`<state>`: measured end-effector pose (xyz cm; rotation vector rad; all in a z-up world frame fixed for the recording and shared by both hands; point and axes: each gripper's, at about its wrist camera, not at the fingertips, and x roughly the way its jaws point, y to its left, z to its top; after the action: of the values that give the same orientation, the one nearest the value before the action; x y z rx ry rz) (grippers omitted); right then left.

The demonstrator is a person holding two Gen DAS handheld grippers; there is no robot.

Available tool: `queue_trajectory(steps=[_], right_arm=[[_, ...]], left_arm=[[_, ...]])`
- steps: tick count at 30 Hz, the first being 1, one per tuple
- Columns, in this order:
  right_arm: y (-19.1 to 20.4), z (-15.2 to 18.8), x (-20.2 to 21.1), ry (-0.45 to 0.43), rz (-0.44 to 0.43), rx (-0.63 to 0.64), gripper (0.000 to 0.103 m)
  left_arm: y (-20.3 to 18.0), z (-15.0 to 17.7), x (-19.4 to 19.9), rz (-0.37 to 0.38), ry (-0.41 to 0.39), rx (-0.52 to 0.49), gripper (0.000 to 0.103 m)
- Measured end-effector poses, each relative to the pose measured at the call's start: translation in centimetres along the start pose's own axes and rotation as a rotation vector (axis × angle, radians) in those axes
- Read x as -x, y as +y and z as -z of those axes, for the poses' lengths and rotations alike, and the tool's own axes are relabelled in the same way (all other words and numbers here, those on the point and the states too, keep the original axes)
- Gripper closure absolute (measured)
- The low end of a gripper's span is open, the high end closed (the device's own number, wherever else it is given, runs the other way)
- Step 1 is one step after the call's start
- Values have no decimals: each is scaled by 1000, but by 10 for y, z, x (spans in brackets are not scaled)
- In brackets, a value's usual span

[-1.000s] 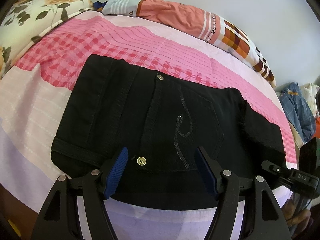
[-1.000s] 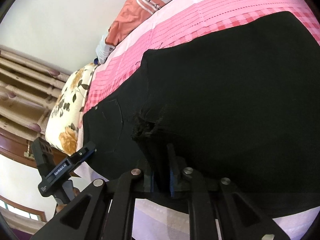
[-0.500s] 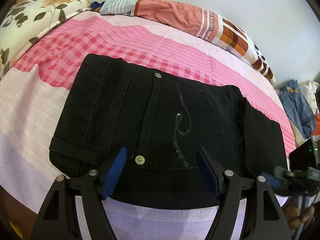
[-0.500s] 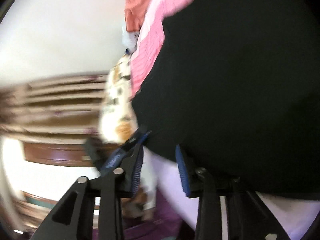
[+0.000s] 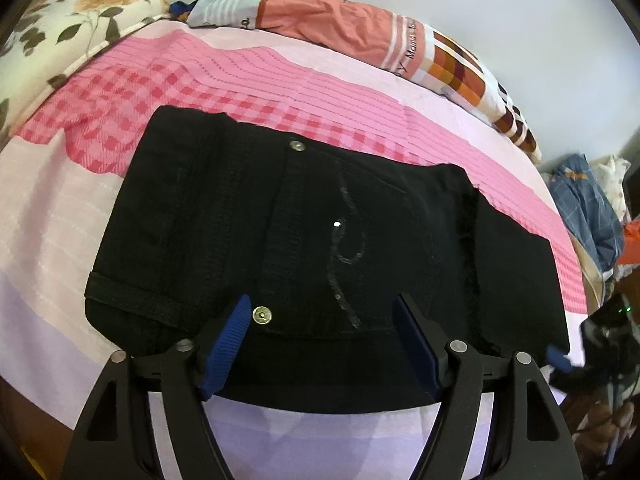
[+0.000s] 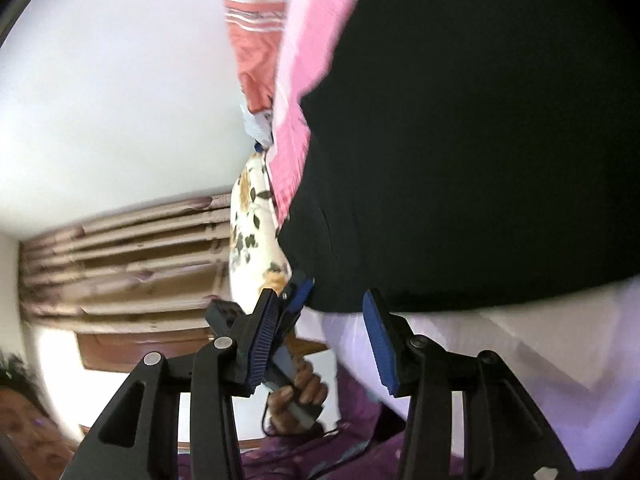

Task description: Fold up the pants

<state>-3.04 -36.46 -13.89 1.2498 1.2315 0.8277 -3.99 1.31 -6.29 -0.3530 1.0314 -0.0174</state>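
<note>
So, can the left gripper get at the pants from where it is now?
Probably yes: the left gripper is open right over the pants, with nothing between them.

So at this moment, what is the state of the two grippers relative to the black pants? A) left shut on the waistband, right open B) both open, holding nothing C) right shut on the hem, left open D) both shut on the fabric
B: the left gripper has its fingers spread wide over the folded black pants, and the right gripper is also open with nothing between its pads.
</note>
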Motion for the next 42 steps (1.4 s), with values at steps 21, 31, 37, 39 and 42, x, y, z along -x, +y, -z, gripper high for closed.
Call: queue_trajectory(steps=[21,31,37,39,42], right_arm=[[-15,3,-23,-82,119,-317,53],[-12,4,-28,-174,142,-350,47],[-18,2,-37,-138,203,-303,93],[-21,2,-38,-134,203,-303,97],[-15,2,-36,-122,214,-256,97]], left_arm=[[-49,-8,0,184,62,-117,28],[-48,-3,-11,205,105,-104,28],[-42,-3,-11,207,103,-76,28],[-39,-3,-10,209,105,-61,28],[-35,-4,-11,206,111,-38,28]])
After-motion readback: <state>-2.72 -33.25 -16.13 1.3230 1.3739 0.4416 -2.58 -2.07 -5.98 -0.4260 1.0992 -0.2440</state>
